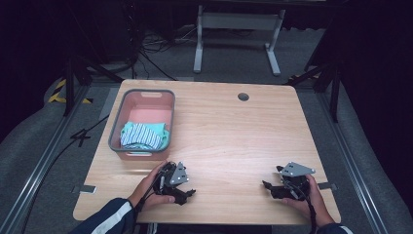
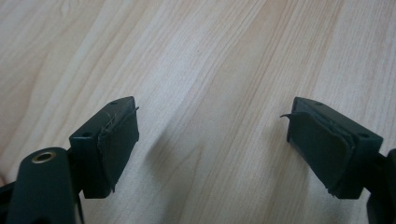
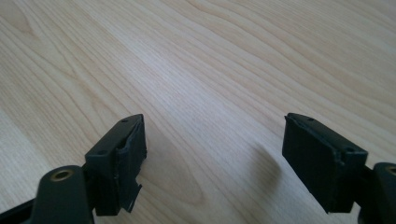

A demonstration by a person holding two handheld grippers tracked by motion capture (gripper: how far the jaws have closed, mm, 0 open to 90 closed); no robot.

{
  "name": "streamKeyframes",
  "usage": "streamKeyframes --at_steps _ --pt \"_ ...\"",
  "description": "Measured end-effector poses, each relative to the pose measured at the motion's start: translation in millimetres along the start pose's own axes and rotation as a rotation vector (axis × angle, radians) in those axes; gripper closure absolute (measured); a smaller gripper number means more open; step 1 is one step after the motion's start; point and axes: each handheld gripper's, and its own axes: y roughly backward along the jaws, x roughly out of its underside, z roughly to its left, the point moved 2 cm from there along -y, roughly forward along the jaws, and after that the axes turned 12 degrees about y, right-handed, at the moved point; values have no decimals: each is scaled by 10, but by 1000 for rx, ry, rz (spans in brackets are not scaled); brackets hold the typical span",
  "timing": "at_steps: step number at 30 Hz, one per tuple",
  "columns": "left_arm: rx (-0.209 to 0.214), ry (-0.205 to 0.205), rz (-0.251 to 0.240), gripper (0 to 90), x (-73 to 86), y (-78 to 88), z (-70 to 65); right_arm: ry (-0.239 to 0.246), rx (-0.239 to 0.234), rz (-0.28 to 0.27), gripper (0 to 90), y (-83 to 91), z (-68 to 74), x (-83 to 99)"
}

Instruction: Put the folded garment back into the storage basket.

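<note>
Both tools, left [image 1: 187, 194] & right [image 1: 267, 187], rest on desk [image 1: 234, 131], jaws wide, nothing held. Prob idle/ready pose. Folded cloth [image 1: 143, 135] sits in pink bin [image 1: 118, 122].

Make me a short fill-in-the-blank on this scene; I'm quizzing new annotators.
1. The striped cloth lies inside the ____ basket.
2. Both the left gripper and the right gripper are ____.
3. The basket sits nearer the ____ gripper.

Missing words: pink; open; left
</note>
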Motion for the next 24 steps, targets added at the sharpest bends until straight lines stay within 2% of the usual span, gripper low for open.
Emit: streamKeyframes --at_steps 2,3,5,24 --pt "26 16 -11 166 11 -16 24 -36 -4 -22 184 15 -46 83" --pt "42 33 -11 163 20 -23 38 -58 -15 -16 167 20 -71 101" --pt "75 97 -19 148 39 -50 67 -97 -29 -6 162 25 -114 127" --pt "77 87 -12 130 29 -59 80 -95 -23 -3 154 29 -119 135"
